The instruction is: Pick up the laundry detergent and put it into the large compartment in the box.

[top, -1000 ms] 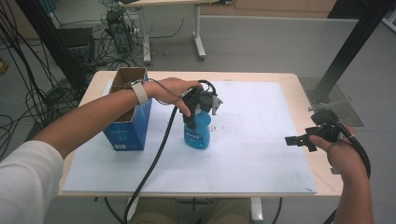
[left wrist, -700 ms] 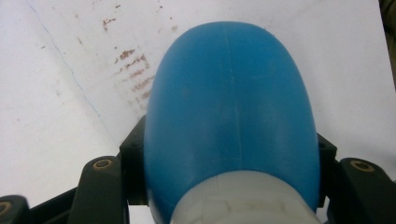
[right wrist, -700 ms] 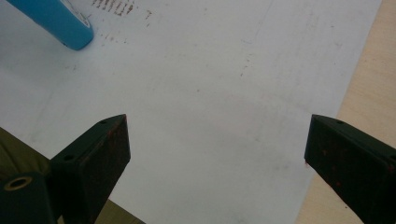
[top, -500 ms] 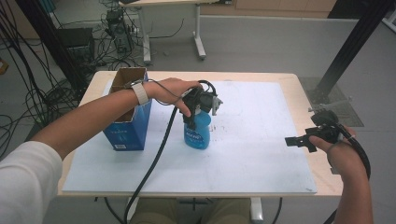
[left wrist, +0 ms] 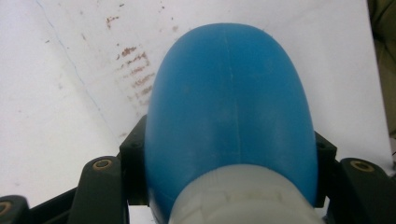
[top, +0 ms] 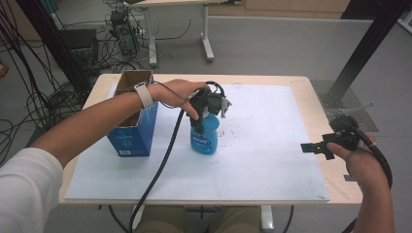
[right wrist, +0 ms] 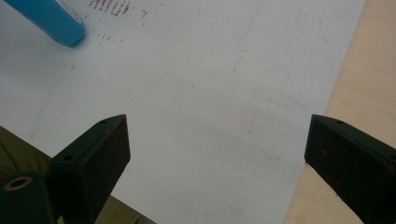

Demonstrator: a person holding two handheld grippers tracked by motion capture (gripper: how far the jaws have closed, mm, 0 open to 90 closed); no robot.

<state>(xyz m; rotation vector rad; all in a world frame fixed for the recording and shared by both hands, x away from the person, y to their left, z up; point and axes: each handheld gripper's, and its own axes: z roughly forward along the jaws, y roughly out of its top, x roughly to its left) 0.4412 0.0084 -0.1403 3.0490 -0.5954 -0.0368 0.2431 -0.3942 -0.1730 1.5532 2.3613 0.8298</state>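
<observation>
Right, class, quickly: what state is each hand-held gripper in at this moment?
Left hand-held gripper: closed on the blue spray bottle, just below its white cap.
Right hand-held gripper: open, holding nothing, above the white mat.

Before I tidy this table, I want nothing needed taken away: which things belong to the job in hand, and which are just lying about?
In use:
- blue bottle, standing on the white sheet, clamped near its top by the left gripper
- right gripper, open, nothing in it, over the table's right edge

Lying about:
- open blue box, left of the bottle
</observation>
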